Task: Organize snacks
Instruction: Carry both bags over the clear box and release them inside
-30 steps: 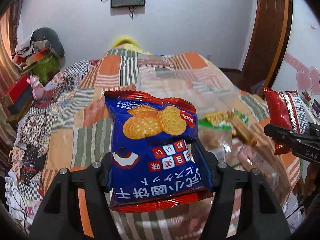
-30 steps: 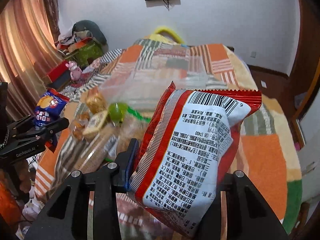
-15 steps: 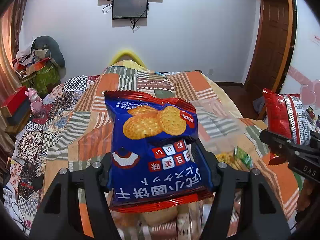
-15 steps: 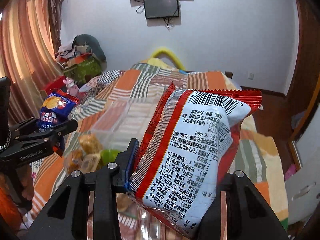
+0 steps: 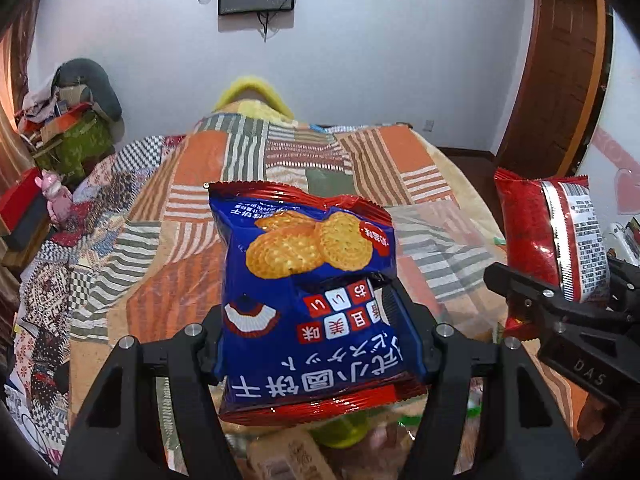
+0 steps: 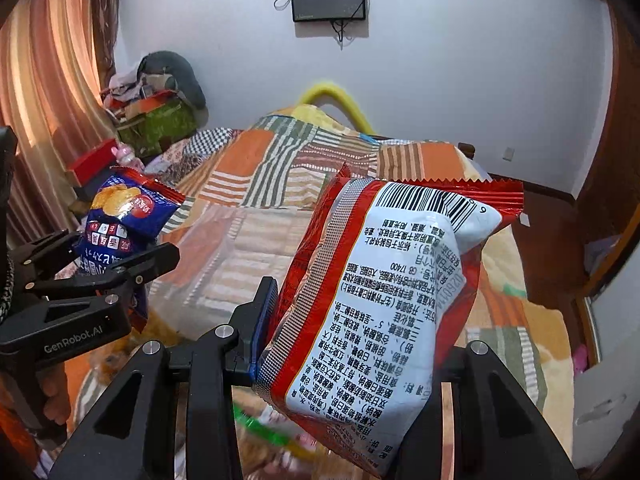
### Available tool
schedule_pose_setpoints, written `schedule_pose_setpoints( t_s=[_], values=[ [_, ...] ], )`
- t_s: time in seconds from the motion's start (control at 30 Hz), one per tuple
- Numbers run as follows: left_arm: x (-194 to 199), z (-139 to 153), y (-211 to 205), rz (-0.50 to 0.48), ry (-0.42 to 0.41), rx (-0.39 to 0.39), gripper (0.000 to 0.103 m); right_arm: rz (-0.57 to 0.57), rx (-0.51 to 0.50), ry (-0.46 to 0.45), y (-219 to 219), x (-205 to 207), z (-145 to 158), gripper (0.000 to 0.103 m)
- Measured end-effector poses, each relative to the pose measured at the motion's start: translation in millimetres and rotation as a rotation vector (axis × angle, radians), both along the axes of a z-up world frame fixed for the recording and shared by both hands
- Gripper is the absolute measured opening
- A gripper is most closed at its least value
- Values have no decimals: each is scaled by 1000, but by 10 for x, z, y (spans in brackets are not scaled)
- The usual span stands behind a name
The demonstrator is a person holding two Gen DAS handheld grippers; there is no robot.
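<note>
Snack packets were held one in each tool above a patchwork quilt in orange, green and striped squares. A blue foil biscuit packet with red crimped ends was clamped between the fingers of the left gripper, which pressed on its lower half from both sides; the upper half stood free beyond the fingertips. A red and white foil packet with a printed barcode was gripped likewise by the right gripper, its sawtooth top seam projecting past the fingers.

Both packets were judged to be light, air-filled and soft, with slick film surfaces liable to slide under a weak grip. The contents were judged to be brittle, so heavy clamping would be expected to crush them. A hold across the flat faces, close to a crimped seam, was judged the most secure.

Below the fingers of both tools, further wrapped snacks were partly seen, apparently inside a clear container whose edges could not be traced with certainty.
</note>
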State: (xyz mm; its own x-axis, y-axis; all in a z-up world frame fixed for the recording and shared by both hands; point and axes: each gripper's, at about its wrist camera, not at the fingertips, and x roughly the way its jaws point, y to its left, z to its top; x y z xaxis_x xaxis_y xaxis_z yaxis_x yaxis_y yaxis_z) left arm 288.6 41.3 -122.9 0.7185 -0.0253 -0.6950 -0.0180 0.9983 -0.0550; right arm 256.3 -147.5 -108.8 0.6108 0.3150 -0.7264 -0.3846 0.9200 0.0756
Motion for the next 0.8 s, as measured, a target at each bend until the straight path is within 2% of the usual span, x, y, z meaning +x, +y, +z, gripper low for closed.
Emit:
schedule_pose_setpoints(
  t_s=[0.3,0.57,0.67,0.8],
  values=[
    [429,-285,-3,-2,111,-9,65,20,-59,71,77,311,-216,36],
    [558,-496,-64,-21,165,18,66,26,-69,149,31,405,-379,37],
    [567,-550,-67,-24,171,21,67,30,-89,149,24,388,-383,39],
    [551,-520,-37,-19,156,12,70,34,-112,143,10,367,-359,48]
  ],
)
